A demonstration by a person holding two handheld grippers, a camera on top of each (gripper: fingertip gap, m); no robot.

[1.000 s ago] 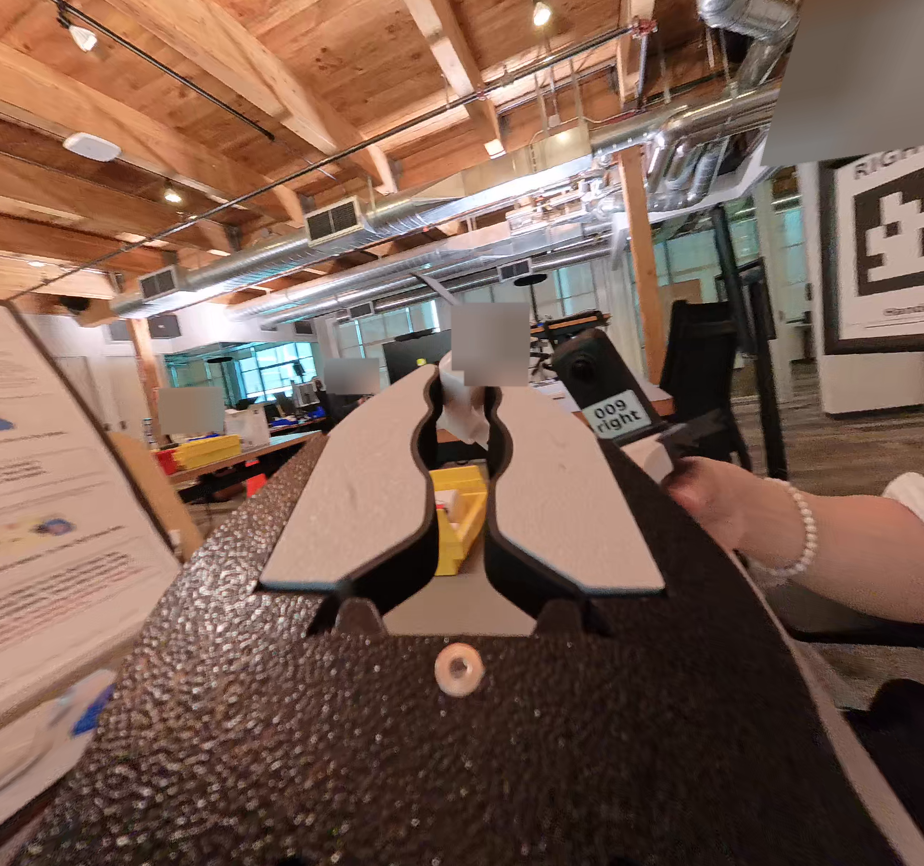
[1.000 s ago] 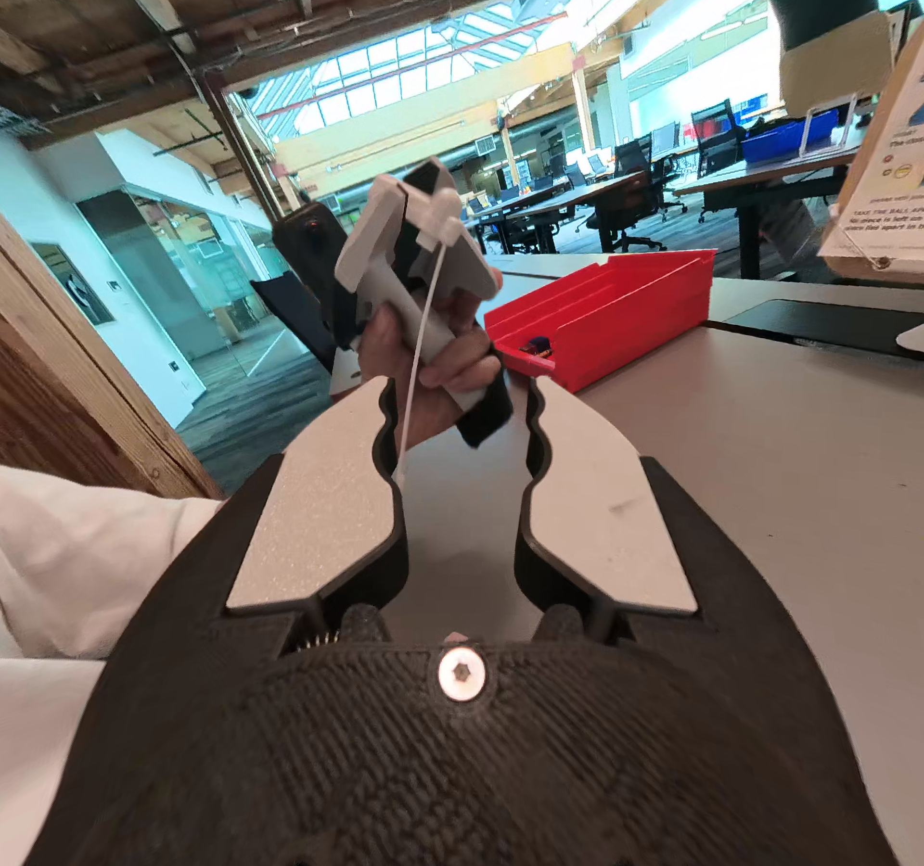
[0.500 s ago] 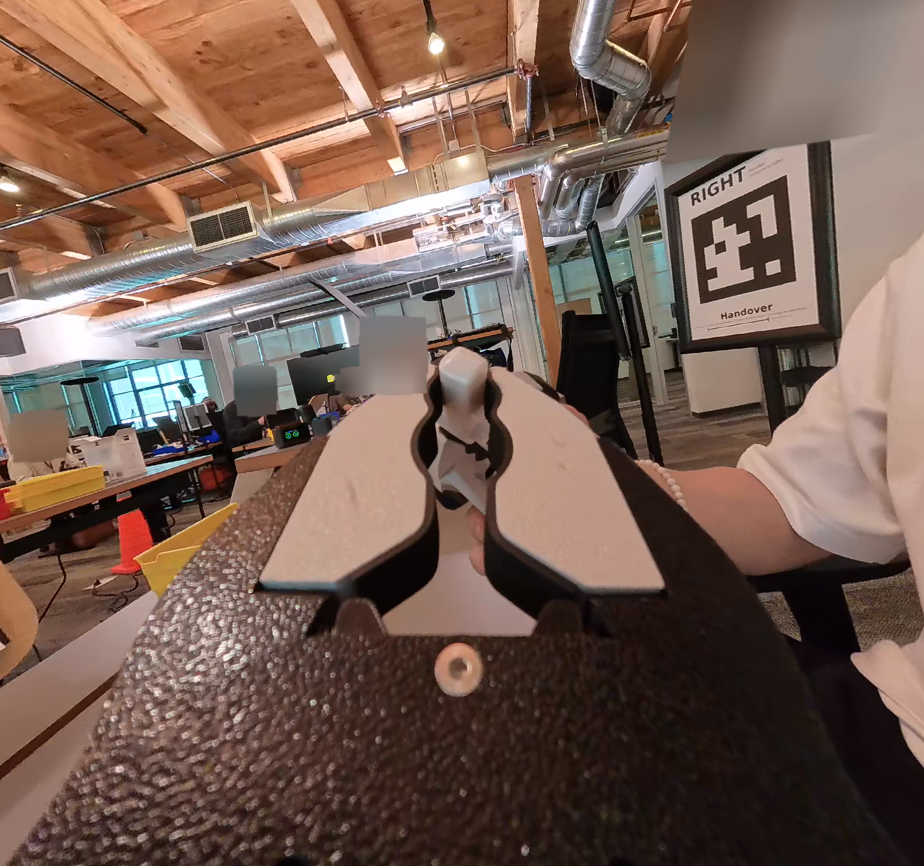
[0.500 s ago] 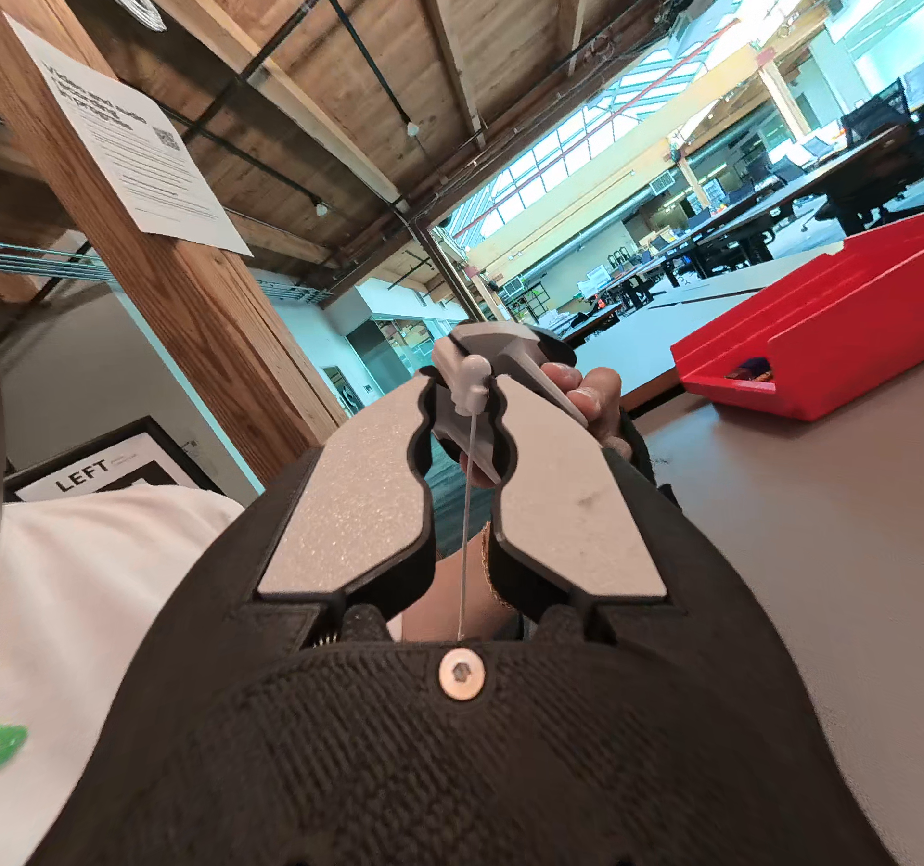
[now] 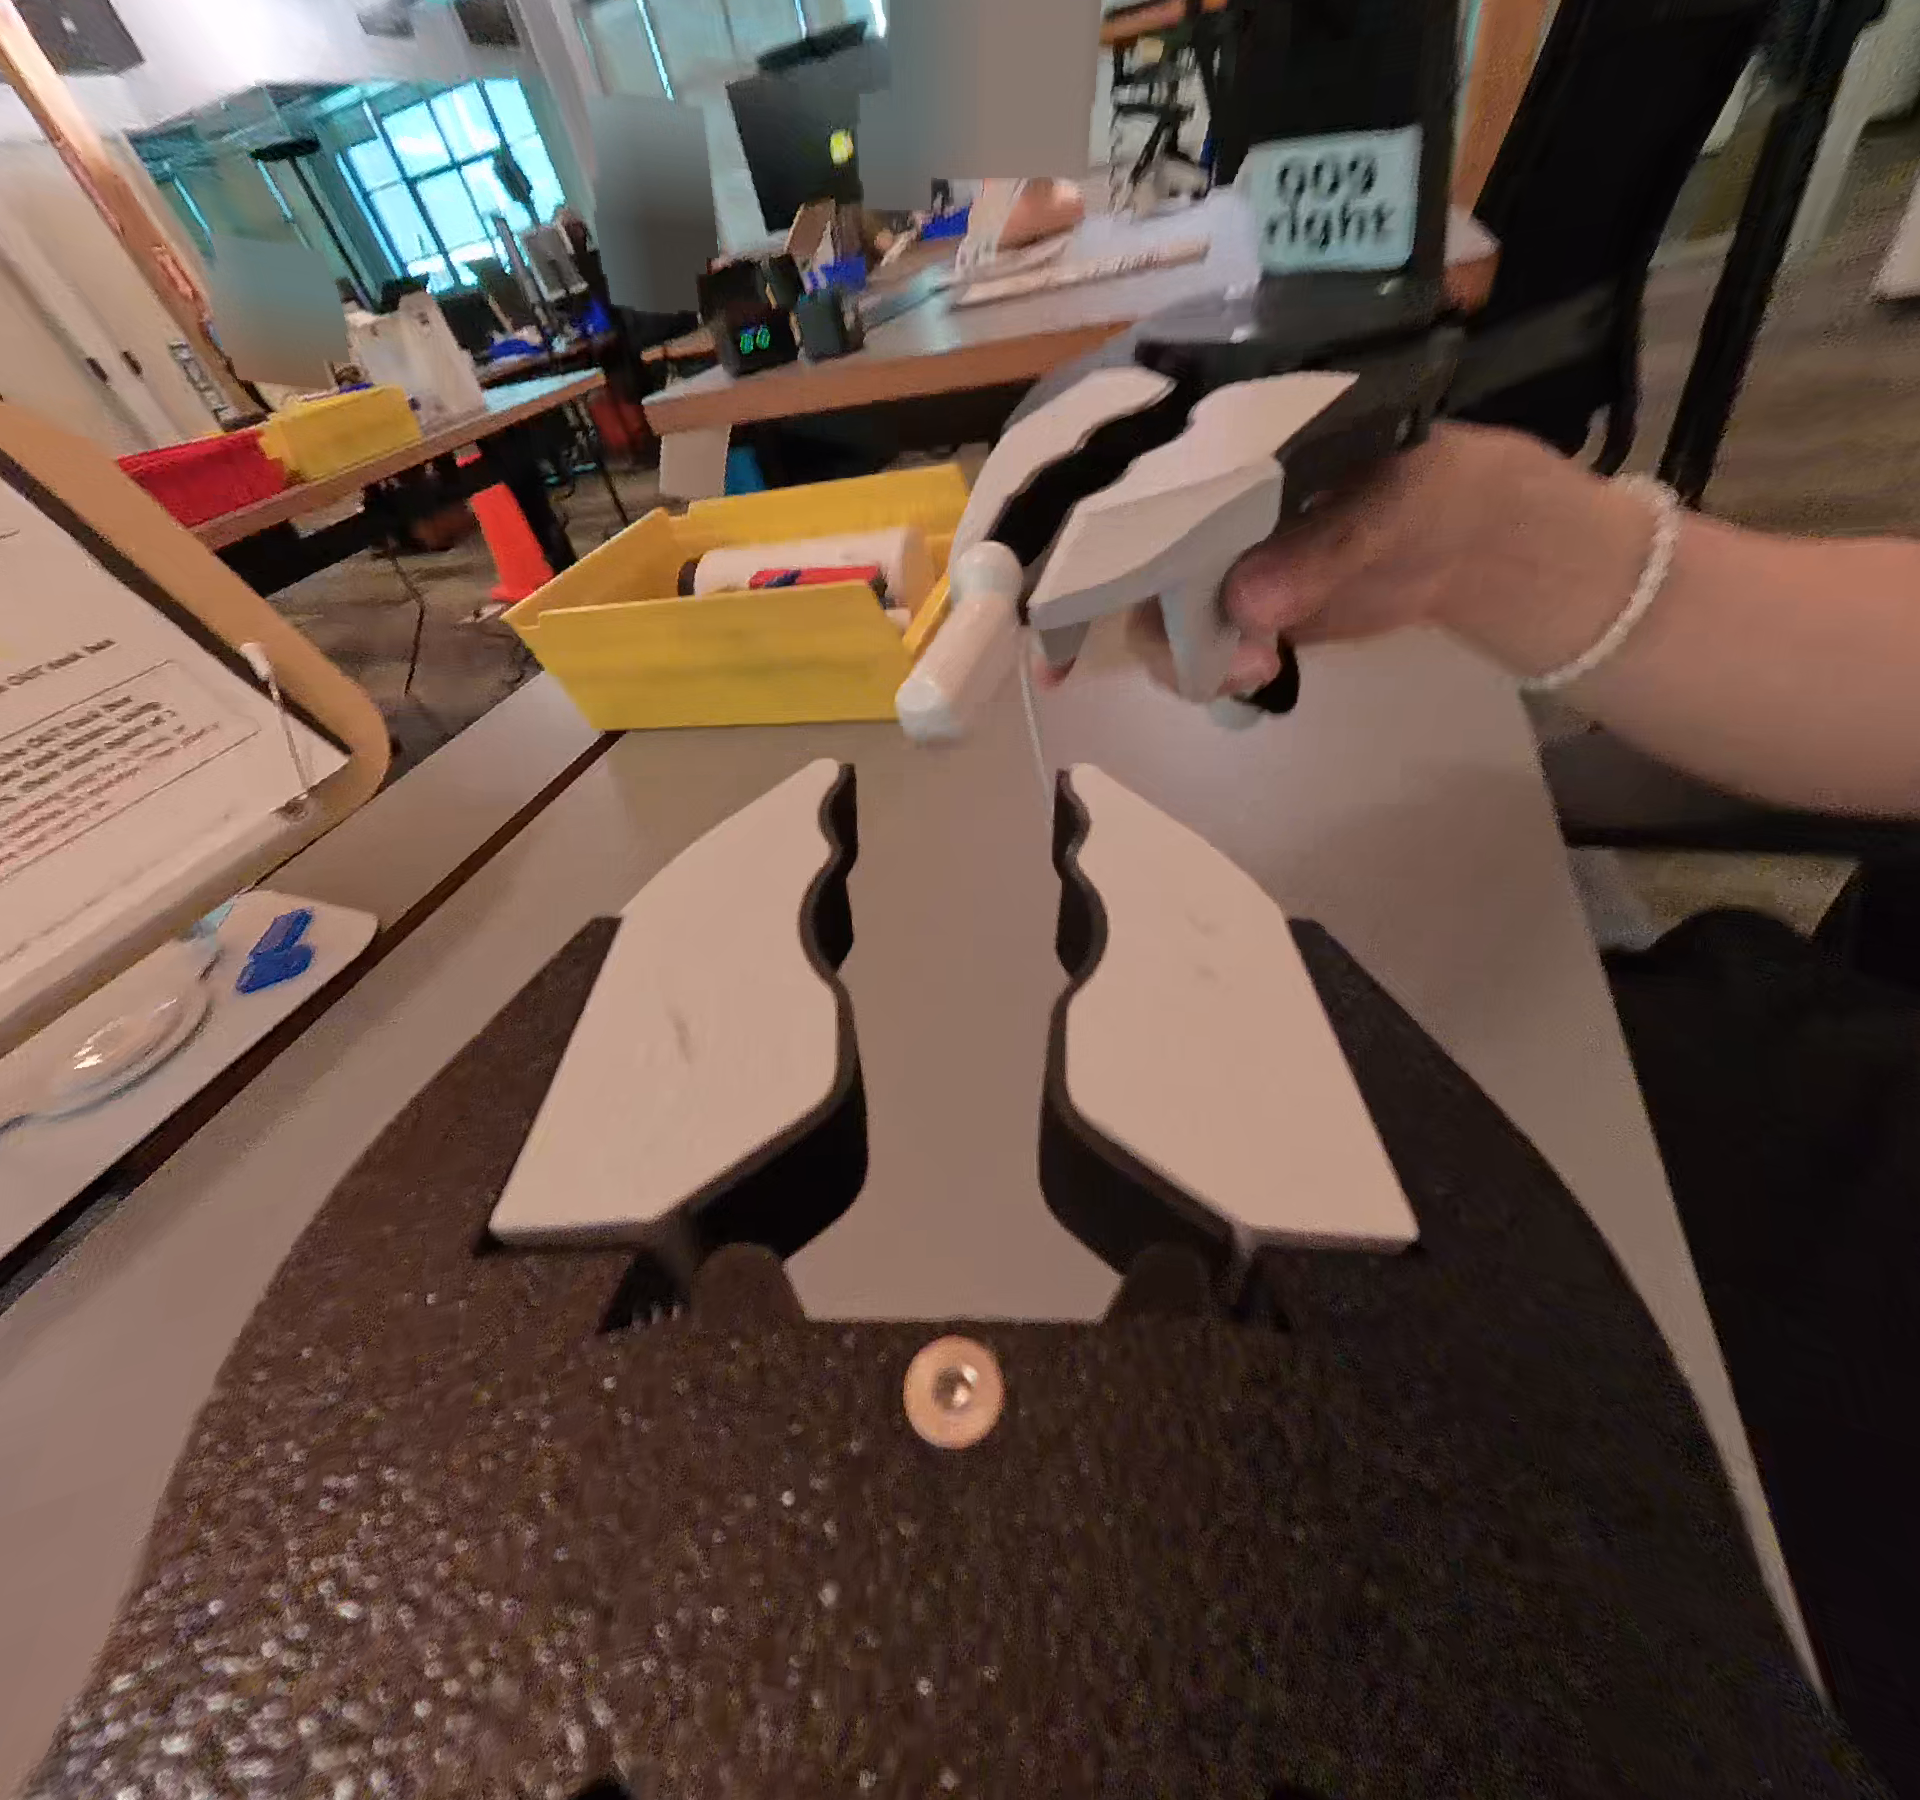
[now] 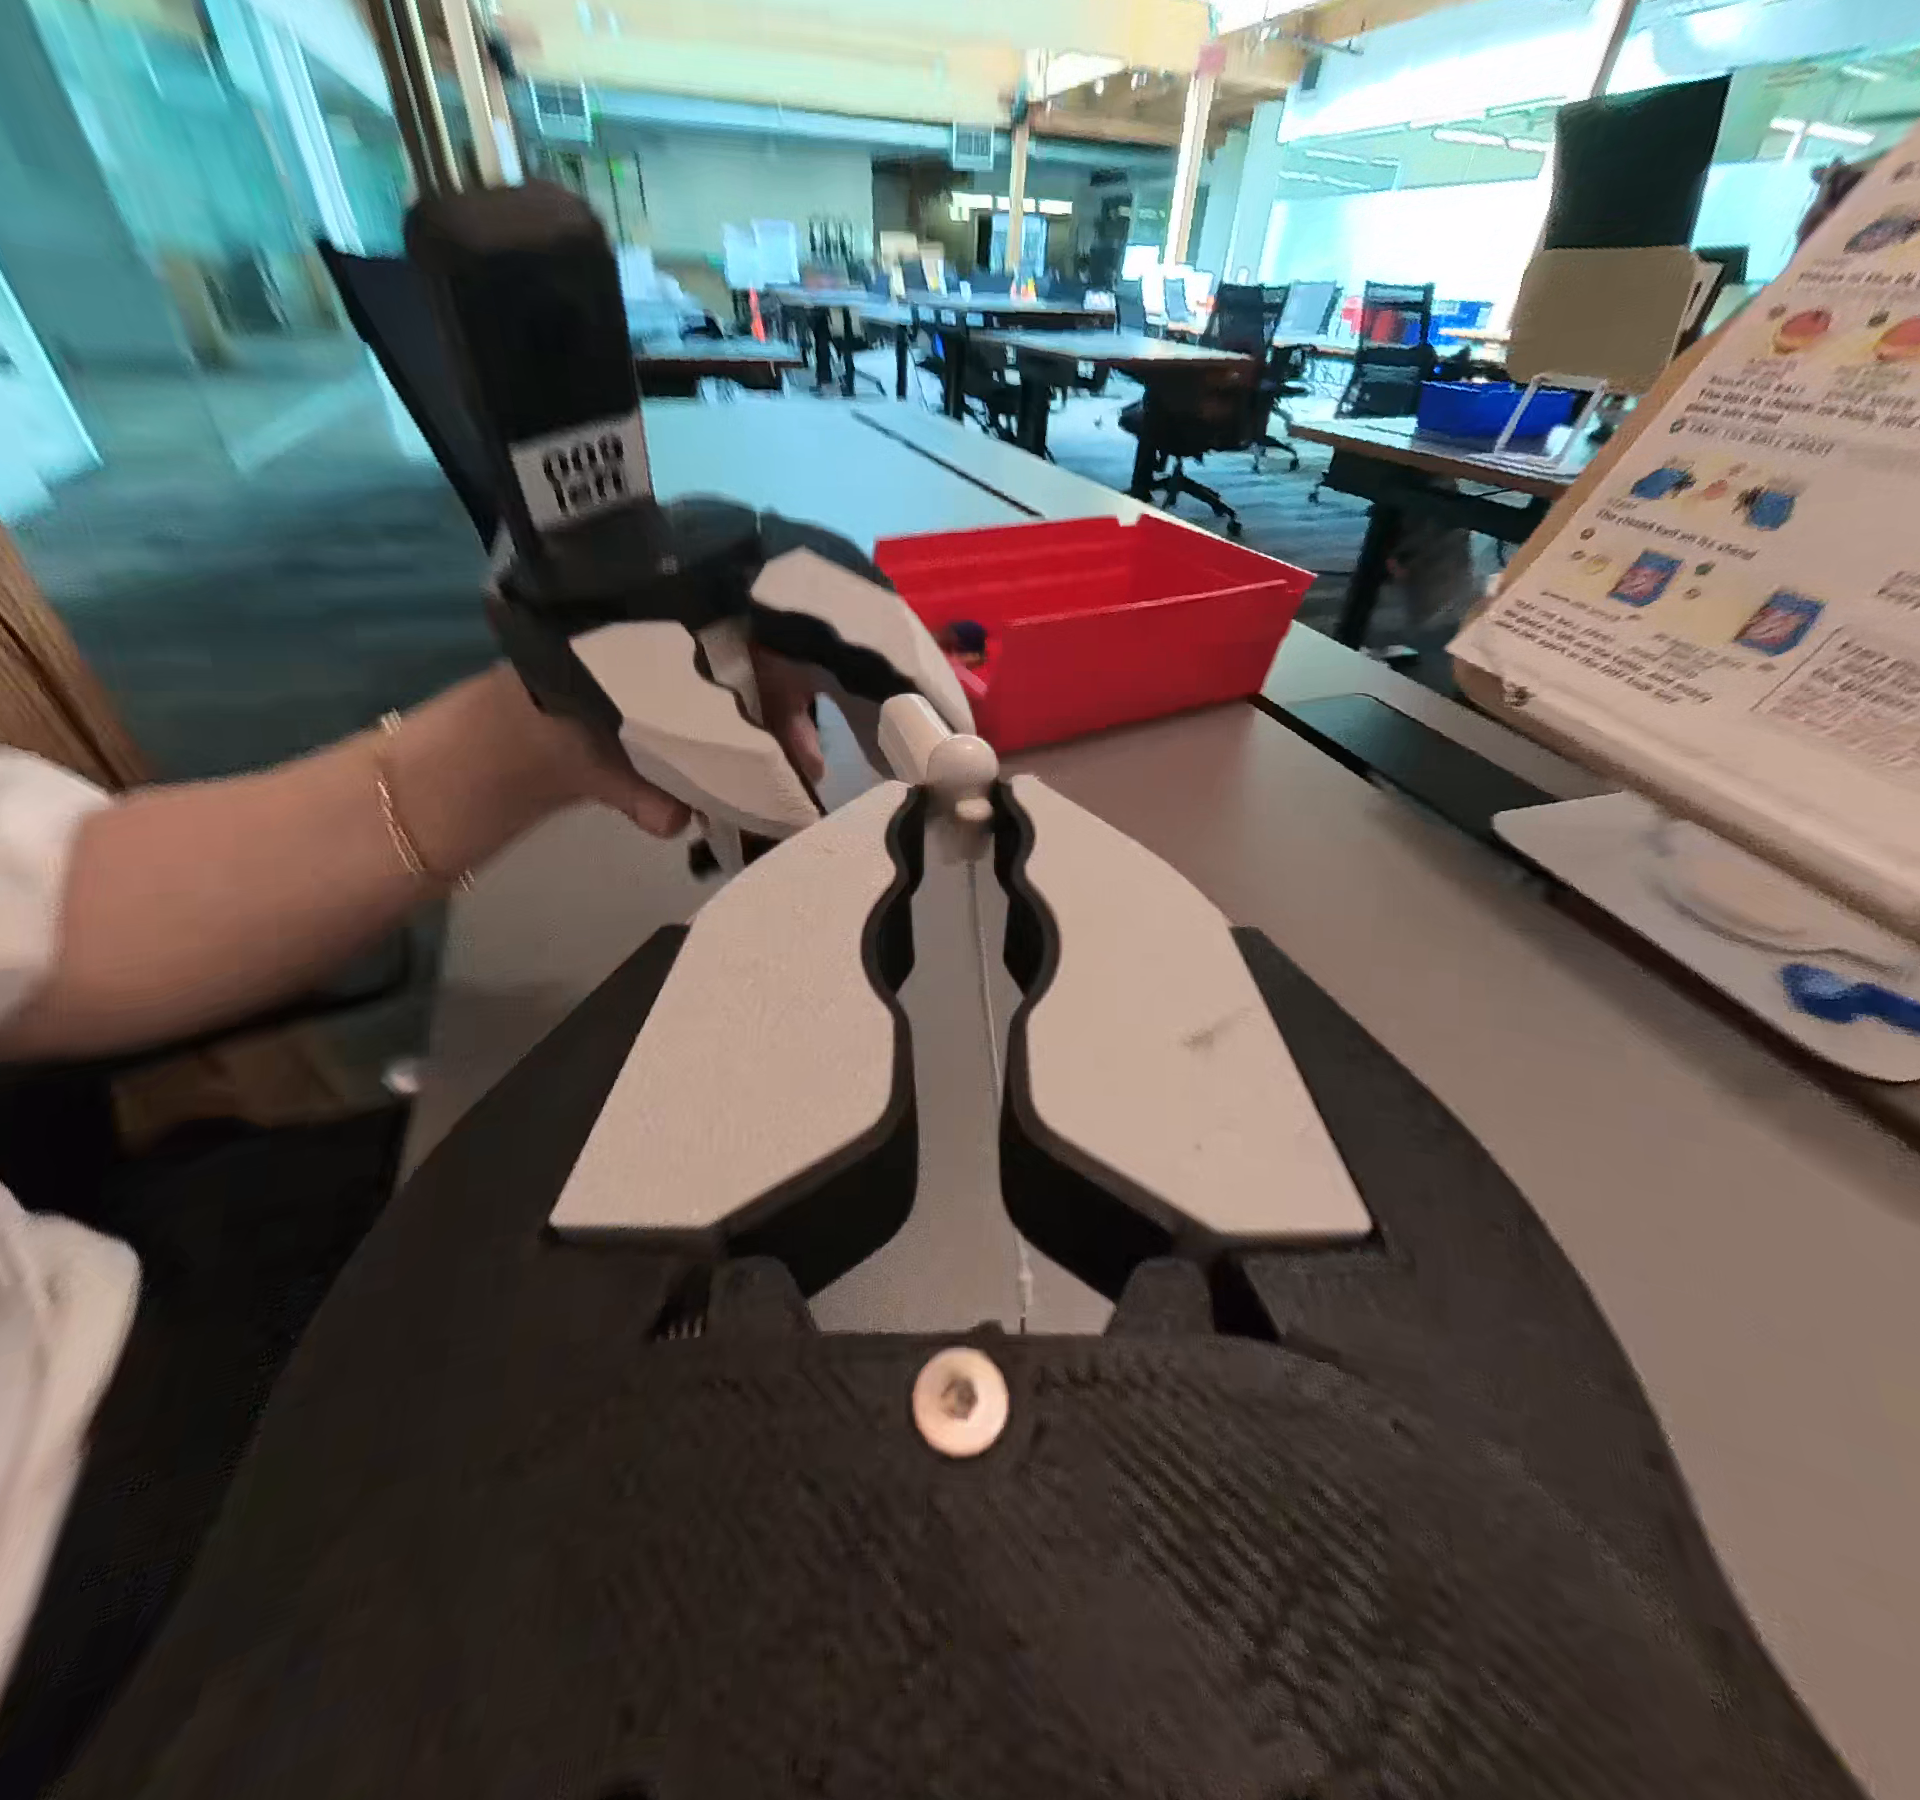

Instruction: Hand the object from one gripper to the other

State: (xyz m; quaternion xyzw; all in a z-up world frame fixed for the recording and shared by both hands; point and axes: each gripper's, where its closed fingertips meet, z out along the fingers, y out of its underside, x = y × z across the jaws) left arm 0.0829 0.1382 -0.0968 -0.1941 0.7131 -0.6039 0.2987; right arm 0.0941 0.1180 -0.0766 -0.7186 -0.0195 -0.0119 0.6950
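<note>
Object: a white stick-like piece (image 5: 961, 644) with a rounded knob and a thin trailing cord, held in the air above the grey table (image 5: 1351, 815).
Right gripper (image 6: 961, 815): fingers closed onto the knob end of the object (the cord runs back between them).
Left gripper (image 5: 956, 784): fingers apart, nothing between them.
Key relation: the object lies ahead of and slightly above the left gripper, its long axis slanting down toward the yellow bin (image 5: 727, 638); the free end points away from the right gripper.
Judged stage: transfer appears complete, the right gripper being sole holder.
</note>
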